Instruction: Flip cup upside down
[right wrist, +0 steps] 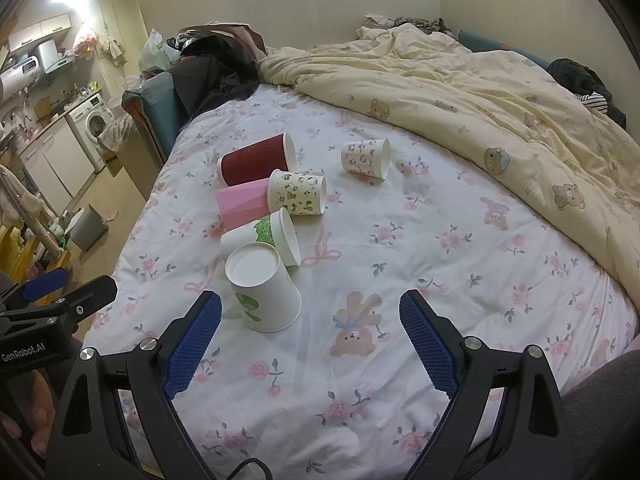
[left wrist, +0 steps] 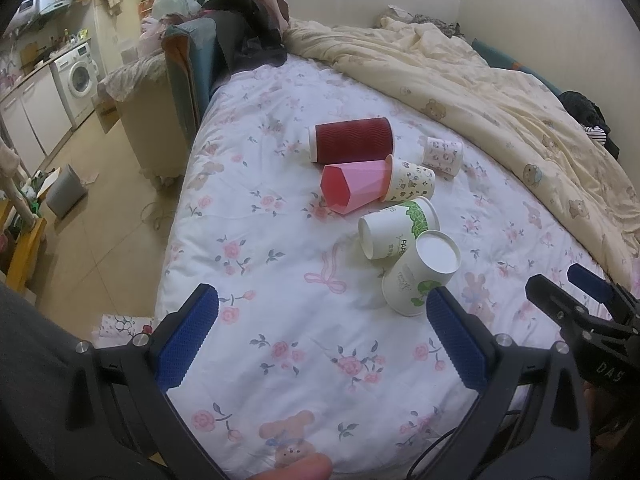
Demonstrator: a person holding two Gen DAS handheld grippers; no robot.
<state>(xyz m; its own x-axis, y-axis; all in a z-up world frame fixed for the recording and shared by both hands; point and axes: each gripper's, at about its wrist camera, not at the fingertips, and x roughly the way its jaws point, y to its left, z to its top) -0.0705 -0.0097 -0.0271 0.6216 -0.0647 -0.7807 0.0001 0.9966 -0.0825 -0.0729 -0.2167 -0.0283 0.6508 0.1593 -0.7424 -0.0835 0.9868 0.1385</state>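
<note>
Several cups lie on the floral bed sheet [left wrist: 280, 340]. A white paper cup with a green print [left wrist: 420, 276] [right wrist: 264, 288] stands upside down, base up, nearest the grippers. A second white and green cup [left wrist: 396, 228] [right wrist: 272, 236] lies on its side behind it. A pink faceted cup [left wrist: 352, 188] [right wrist: 242, 202], a dark red ribbed cup [left wrist: 352, 140] [right wrist: 256, 160] and two patterned paper cups [left wrist: 412, 182] [left wrist: 442, 156] lie on their sides. My left gripper [left wrist: 322, 300] is open and empty, just left of the upside-down cup. My right gripper [right wrist: 310, 304] is open and empty, just right of it.
A rumpled cream duvet [left wrist: 500, 92] with bears covers the bed's far right. Dark clothes and bags [left wrist: 248, 20] pile at the bed's far end. The bed's left edge drops to a floor with a grey bin [left wrist: 66, 192]. A washing machine [left wrist: 80, 76] stands far left.
</note>
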